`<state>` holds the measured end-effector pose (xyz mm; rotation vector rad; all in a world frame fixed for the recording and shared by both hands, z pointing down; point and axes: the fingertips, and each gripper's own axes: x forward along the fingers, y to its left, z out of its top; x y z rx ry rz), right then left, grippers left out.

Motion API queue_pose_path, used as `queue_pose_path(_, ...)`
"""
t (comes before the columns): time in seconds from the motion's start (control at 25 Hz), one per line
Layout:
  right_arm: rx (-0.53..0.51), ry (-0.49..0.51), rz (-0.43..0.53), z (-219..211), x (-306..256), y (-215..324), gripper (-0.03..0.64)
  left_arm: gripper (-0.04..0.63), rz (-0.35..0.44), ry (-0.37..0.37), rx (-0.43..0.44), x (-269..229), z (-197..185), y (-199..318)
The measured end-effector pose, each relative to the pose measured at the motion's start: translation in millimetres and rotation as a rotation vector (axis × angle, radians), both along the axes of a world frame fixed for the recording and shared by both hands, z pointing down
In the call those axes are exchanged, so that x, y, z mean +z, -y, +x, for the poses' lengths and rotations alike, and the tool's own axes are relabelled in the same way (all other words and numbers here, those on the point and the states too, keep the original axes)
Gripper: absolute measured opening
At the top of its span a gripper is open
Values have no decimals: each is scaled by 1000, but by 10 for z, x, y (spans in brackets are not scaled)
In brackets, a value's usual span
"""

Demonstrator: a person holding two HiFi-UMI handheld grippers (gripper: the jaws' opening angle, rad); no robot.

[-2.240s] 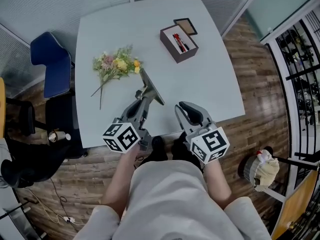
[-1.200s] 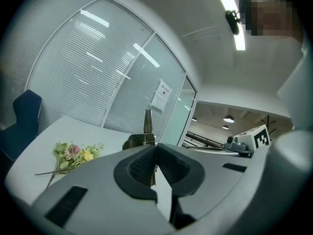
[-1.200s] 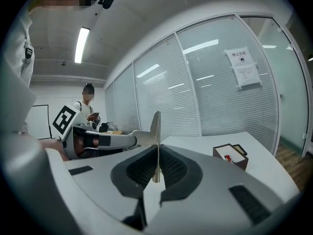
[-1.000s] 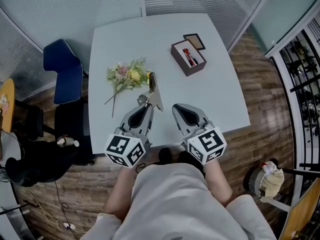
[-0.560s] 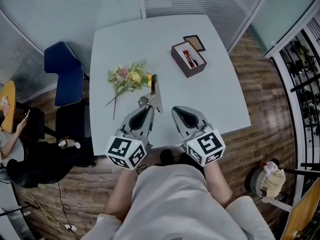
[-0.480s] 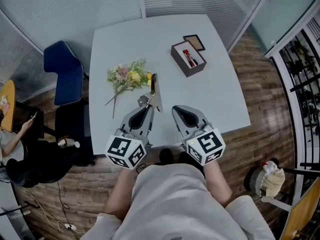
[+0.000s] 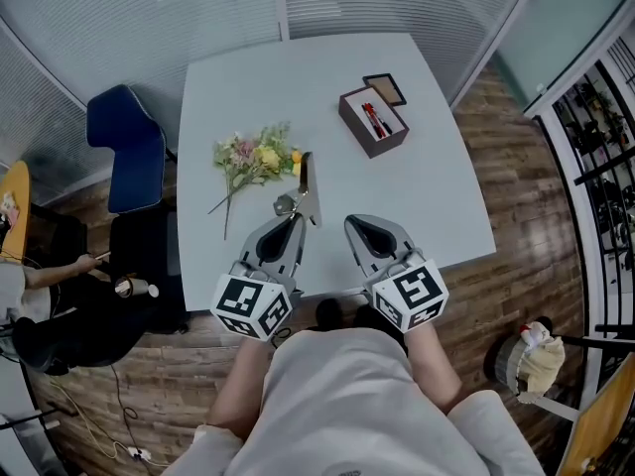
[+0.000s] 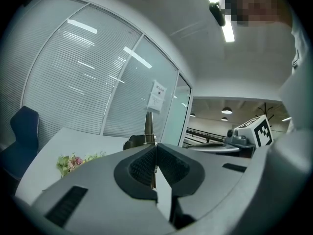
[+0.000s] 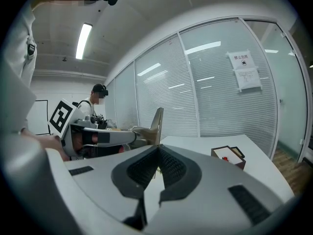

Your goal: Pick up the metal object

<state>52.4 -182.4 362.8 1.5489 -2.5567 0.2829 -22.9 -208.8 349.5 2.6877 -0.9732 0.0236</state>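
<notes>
Left gripper (image 7: 293, 216) is clamping the metal object (image 7: 305, 179) over the white table (image 7: 427, 196), while the right gripper (image 7: 355, 224) is hovering beside it with its jaws pressed together on nothing

The table is filling the middle of the head view, with a blue chair (image 7: 124, 147) standing at its left edge; the person is holding both grippers side by side at the near edge, pointing them across the tabletop. A bunch of flowers (image 7: 248, 157) is lying just left of the left gripper's tip. A brown box (image 7: 372, 122) holding red items is sitting farther back, with a small lid (image 7: 384, 89) just behind it. The metal object is sticking up from the closed left jaws, its flat tapered blade rising above their tips
</notes>
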Motion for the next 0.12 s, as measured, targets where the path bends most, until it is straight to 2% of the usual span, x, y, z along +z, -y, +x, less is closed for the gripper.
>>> queue_pose_path(0.12, 3, -1, 5, 6, -14, -3, 5, 23, 2, 3, 3, 0, 8, -2)
